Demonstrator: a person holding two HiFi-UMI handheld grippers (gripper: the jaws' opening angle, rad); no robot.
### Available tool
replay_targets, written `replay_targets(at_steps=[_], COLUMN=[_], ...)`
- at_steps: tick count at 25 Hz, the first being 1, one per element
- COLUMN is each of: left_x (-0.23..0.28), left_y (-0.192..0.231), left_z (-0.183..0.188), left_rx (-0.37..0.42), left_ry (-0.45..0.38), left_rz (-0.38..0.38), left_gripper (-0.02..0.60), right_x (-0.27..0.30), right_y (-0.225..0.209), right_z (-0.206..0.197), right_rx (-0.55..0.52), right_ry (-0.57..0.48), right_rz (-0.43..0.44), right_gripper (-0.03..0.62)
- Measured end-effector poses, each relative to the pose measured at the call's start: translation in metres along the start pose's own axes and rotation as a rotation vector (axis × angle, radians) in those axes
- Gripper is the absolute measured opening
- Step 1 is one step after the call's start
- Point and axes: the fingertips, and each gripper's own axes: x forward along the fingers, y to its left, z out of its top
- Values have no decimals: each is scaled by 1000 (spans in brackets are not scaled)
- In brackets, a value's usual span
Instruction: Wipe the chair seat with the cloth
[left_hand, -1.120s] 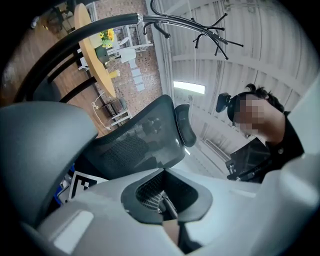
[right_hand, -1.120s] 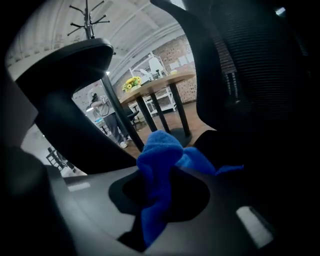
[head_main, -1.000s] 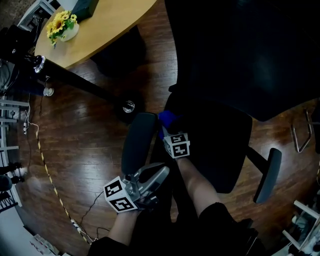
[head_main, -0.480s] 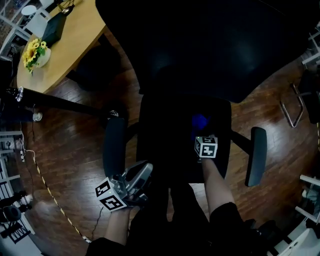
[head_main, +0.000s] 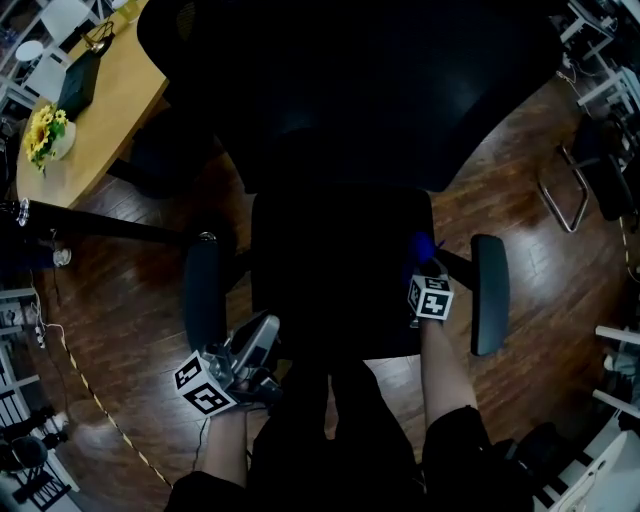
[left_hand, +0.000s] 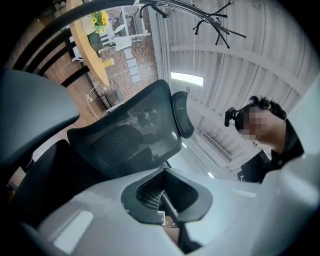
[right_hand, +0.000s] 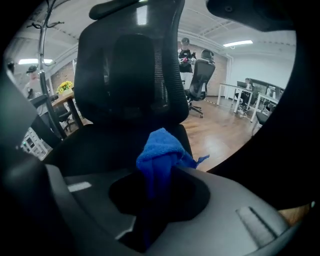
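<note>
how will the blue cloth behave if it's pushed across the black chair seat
The blue terry cloth sits crumpled in folds in the right gripper, so it is probably floppy and light. Its fuzzy pile would likely drag rather than slip on the black chair seat, and may bunch up.

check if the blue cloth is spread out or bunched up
Bunched: the blue cloth sticks up as a wad, pinched by the right gripper.

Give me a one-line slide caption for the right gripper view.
Right tongs grip a blue cloth above the black chair seat, backrest ahead.
</note>
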Motion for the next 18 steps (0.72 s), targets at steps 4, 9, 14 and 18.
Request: replay_targets(at_steps=[4,9,14,18], left_x=[-9,-29,-50,-66], left_y=[-1,2,1,-5], left_z=[-1,8,17,19], left_rx=[-4,-11,7,8], left_ry=[-24,-74,-107,-153], left_rz=[12,21,42,61], left_gripper=[-8,-8,-8,-8], right_x=[-8,-13,-13,-29], right_y=[7,140,304,404], right_z=[11,9,-9,-26], right_rx=[64,27,50,-29], right_ry=[-50,-91,-29,26], right_rz=[83,335,560,714], right_gripper=[64,64,64,64])
